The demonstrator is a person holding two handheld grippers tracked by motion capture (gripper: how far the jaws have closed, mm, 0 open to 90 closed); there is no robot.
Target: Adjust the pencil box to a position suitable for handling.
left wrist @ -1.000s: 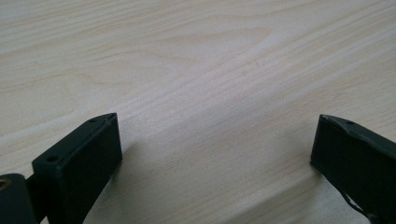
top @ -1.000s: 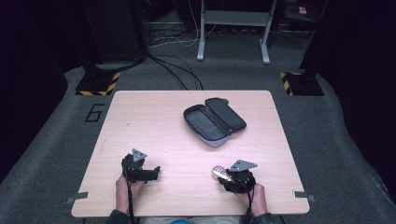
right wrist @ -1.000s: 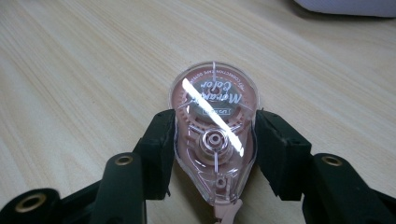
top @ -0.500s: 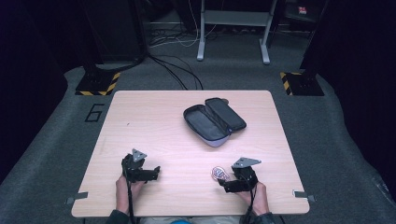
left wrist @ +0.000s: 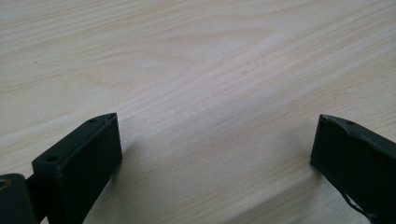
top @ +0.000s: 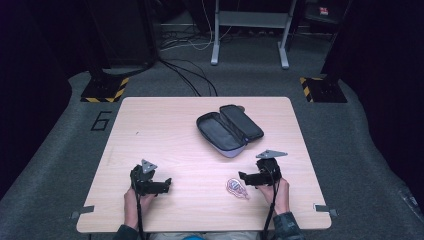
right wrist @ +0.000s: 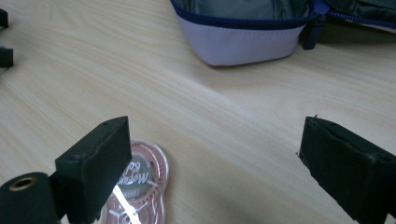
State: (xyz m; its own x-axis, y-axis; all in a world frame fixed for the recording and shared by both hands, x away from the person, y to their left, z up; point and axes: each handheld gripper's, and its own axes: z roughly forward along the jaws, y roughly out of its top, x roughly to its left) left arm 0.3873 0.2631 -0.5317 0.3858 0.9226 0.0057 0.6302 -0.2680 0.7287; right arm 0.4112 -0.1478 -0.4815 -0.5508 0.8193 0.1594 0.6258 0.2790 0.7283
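A small round pink packet [top: 236, 187] with printed lettering lies flat on the wooden table [top: 165, 130]. My right gripper [top: 242, 176] hovers just beside and above it. Its jaws have just been opening and now stand wide apart with nothing between them. In the right gripper view the packet [right wrist: 142, 184] pokes out from behind the left jaw, below the gripper [right wrist: 215, 140]. An open dark pencil pouch [top: 229, 129] with a pale lilac wall [right wrist: 240, 42] lies farther back. My left gripper [top: 168, 184] rests low over bare wood [left wrist: 201, 70], also open [left wrist: 217, 135] and empty.
Bare wood lies between the two grippers and across the table's left half. The pouch's unzipped lid [top: 242, 121] folds out to the right. The left gripper's jaw tips [right wrist: 3, 37] show at the far left of the right gripper view. Grey carpet surrounds the table.
The right gripper has opened, lifted and drawn back a little to the right, leaving the pink packet lying on the table. The left gripper has stayed put.
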